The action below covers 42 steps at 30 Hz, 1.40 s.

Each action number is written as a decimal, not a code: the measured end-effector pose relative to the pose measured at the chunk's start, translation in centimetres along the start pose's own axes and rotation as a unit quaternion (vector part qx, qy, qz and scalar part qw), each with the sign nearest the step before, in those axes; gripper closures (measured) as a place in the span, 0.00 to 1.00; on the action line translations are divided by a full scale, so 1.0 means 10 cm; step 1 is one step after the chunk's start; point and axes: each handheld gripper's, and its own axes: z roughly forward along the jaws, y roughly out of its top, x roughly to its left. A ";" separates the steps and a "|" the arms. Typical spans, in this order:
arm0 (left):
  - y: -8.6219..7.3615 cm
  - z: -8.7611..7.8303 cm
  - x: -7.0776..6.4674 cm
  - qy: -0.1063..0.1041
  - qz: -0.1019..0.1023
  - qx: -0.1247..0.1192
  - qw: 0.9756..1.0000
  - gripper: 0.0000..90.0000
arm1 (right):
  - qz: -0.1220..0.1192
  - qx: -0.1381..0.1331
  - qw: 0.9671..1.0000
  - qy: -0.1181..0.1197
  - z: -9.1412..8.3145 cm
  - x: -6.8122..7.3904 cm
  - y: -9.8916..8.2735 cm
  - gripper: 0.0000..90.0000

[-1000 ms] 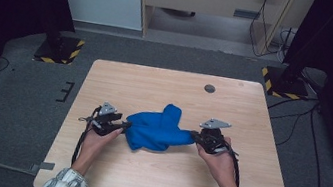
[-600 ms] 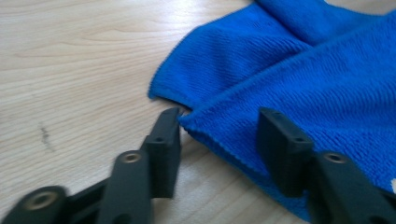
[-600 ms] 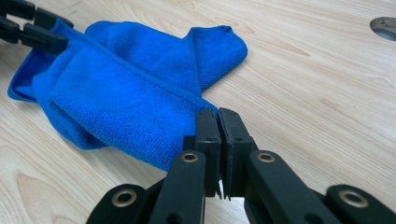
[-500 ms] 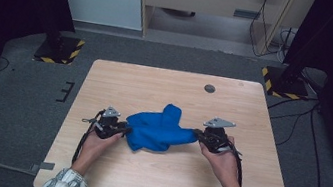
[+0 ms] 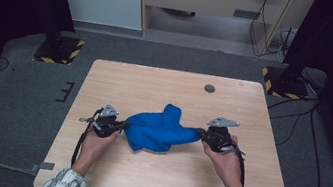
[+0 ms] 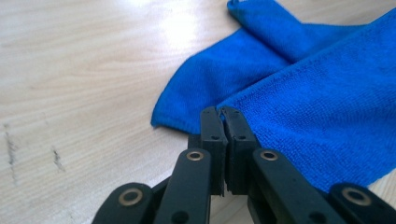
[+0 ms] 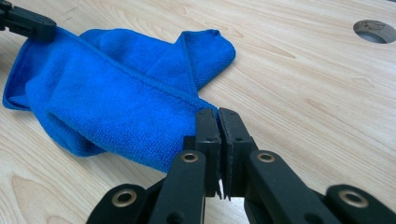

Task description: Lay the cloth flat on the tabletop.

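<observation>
High view: blue cloth (image 5: 161, 132) lies crumpled at the centre of the wooden surface (image 5: 165, 184). Left hand-held gripper (image 5: 124, 125), jaws just closed, pinches its nine-o'clock edge; right hand-held gripper (image 5: 200, 133) clamps the three-o'clock corner.

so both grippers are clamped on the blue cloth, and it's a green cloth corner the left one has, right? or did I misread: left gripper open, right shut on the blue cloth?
Not quite: the left gripper is not open. Its jaws have just been closing and now pinch an edge of the blue cloth, as the left gripper view shows. The right gripper is shut on the cloth, as you said.
</observation>
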 end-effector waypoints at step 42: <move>1.02 -0.35 -0.22 0.019 0.050 -0.058 0.997 0.98 | 0.005 -0.061 0.998 -0.020 -0.38 -0.34 0.60 0.98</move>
